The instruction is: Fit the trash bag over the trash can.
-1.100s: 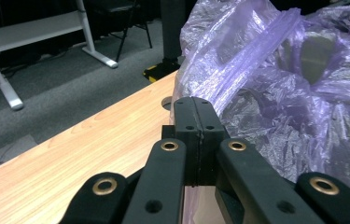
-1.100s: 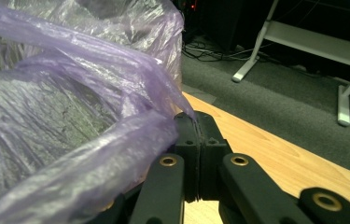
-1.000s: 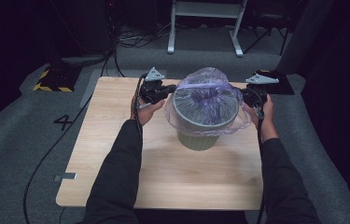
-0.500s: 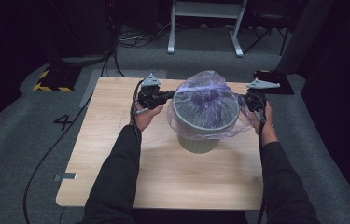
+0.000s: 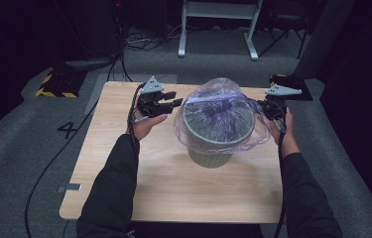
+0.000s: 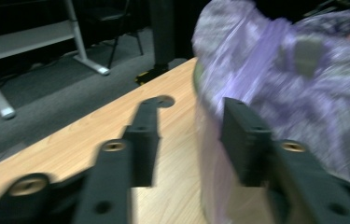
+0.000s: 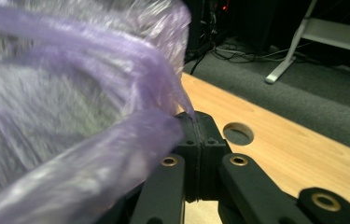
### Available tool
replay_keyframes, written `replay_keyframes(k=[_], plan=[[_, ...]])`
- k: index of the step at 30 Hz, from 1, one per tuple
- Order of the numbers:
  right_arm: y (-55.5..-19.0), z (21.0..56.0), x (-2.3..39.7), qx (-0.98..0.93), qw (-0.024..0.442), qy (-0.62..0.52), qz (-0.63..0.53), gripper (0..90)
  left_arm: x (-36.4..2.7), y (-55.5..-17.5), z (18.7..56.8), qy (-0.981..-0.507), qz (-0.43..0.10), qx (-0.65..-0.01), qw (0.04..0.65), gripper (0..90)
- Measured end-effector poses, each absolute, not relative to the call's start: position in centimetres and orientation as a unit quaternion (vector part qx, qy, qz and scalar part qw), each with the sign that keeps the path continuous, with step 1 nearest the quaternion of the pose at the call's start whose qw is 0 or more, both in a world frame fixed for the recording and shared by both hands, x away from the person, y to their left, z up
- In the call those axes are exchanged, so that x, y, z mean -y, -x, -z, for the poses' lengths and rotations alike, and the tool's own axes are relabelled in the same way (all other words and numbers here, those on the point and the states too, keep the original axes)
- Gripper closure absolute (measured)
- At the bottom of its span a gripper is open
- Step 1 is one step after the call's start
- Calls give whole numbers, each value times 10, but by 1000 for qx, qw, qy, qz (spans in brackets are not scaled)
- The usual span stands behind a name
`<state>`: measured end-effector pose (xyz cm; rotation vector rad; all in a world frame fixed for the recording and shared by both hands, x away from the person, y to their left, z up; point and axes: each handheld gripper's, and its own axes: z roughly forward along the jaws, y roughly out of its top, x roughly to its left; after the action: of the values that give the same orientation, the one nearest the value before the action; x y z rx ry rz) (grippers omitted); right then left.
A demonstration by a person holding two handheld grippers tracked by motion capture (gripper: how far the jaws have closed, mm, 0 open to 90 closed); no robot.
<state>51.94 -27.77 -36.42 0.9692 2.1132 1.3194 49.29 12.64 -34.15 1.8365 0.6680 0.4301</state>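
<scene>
Our left gripper, jaws just opened and empty, sits at nine o'clock of the grey ribbed plastic bin; our right gripper pinches its translucent purple bag, draped over the rim on the bare wooden table.

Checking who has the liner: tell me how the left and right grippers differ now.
The left gripper has just been opening, its fingers apart with nothing between them; the right gripper is shut on the purple bin bag. The left stands off the bag's side; the right pulls the film taut. Both sit level with the bin rim.
</scene>
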Motion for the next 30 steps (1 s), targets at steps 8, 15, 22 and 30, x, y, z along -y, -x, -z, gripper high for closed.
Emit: replay_keyframes(k=[8,15,22,30], plan=[[-521,351,272,-766,242,-351,-481,882,-97,-491,331,-795,-173,-244,528,367],[-521,346,267,-768,245,-341,-483,876,-88,-500,333,-802,-185,-263,504,517],[-521,343,268,-767,244,-340,-487,871,-97,-507,336,-798,-178,-263,512,814],[-524,345,266,-770,244,-339,-483,871,-103,-517,338,-783,-196,-295,512,896]])
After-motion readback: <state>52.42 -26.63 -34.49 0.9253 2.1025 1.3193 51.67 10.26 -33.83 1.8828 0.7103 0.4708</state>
